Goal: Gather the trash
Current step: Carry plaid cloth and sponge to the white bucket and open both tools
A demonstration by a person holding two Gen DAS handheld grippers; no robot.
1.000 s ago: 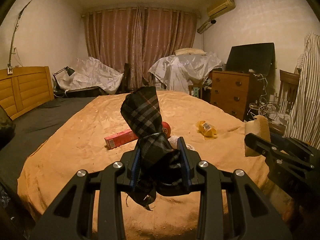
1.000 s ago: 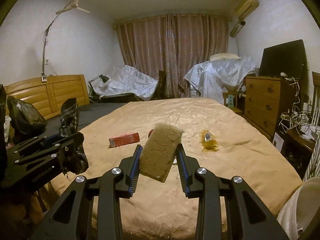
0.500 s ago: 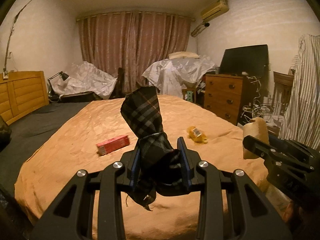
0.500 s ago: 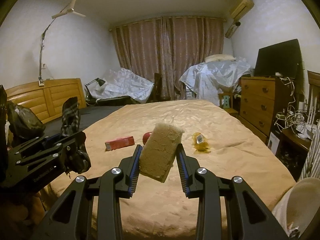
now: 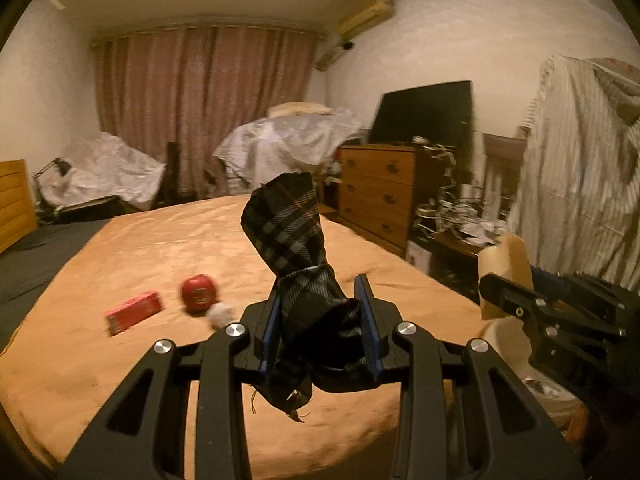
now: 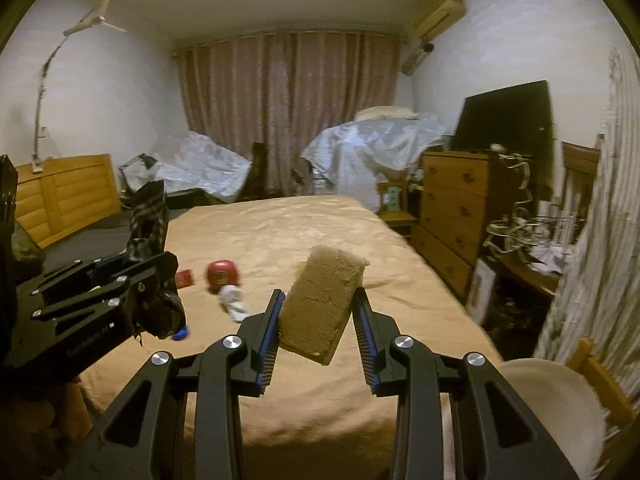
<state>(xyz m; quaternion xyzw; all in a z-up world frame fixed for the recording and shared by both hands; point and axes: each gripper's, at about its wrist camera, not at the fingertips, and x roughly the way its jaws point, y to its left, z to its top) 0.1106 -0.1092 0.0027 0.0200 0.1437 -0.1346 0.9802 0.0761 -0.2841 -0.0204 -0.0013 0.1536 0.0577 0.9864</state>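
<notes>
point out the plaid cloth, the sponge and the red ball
plaid cloth [image 5: 286,224], left wrist view, upper flared part
sponge [image 6: 320,304], right wrist view, front face
red ball [image 5: 199,294], left wrist view, its middle

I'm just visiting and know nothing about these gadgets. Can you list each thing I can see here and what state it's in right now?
left gripper: shut on the plaid cloth.
plaid cloth: held up, clear of the bed.
right gripper: shut on the sponge.
sponge: held tilted above the bed.
red box: lying flat on the bed.
red round object: resting on the bed.
crumpled white paper: on the bed beside it.
curtains: drawn.
</notes>
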